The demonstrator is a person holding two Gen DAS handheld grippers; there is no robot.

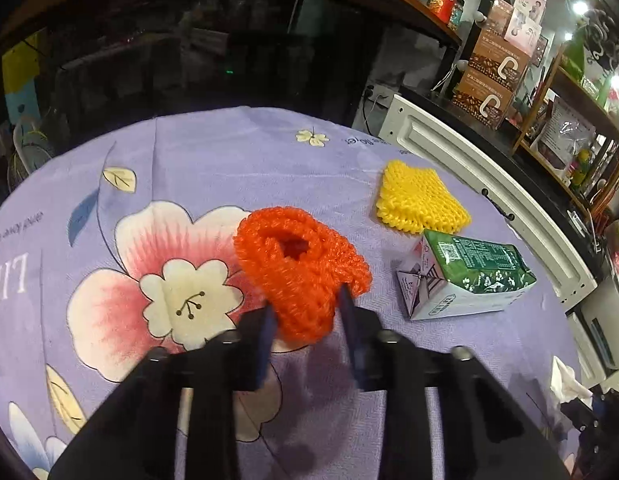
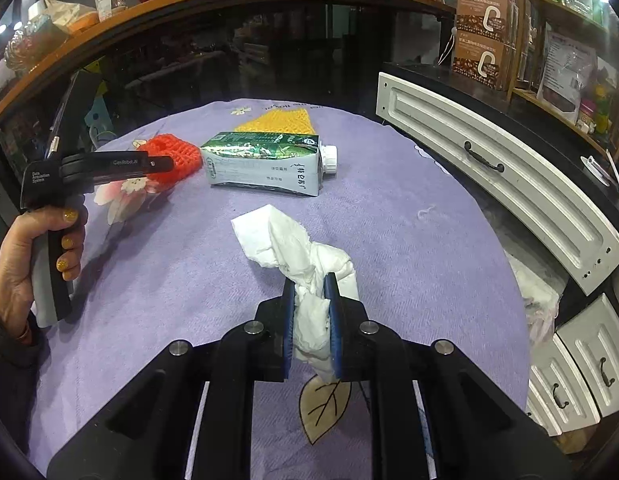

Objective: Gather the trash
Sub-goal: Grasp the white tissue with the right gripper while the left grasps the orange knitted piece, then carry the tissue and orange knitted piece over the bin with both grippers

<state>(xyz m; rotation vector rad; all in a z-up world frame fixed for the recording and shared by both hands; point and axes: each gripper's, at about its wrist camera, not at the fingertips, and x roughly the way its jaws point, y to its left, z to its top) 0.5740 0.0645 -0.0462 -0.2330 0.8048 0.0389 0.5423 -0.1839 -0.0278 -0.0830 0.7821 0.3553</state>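
An orange foam net [image 1: 301,264] lies on the purple flowered tablecloth [image 1: 213,160], and my left gripper [image 1: 307,312] is shut on its near edge. The right wrist view shows that gripper [image 2: 169,164] from the side, at the orange net [image 2: 177,152]. My right gripper [image 2: 309,292] is shut on a crumpled white tissue [image 2: 293,240], which bulges out ahead of the pads. A green and white drink carton [image 2: 265,164] lies on its side between the two. Behind the carton rests a yellow foam net [image 1: 421,200].
A white cabinet door panel [image 2: 509,184] leans along the table's right edge, with white drawers [image 2: 581,360] below it. A hand [image 2: 17,264] holds the left gripper's handle. Shelves with boxes [image 1: 493,80] and jars stand behind. A dark glass counter closes off the far side.
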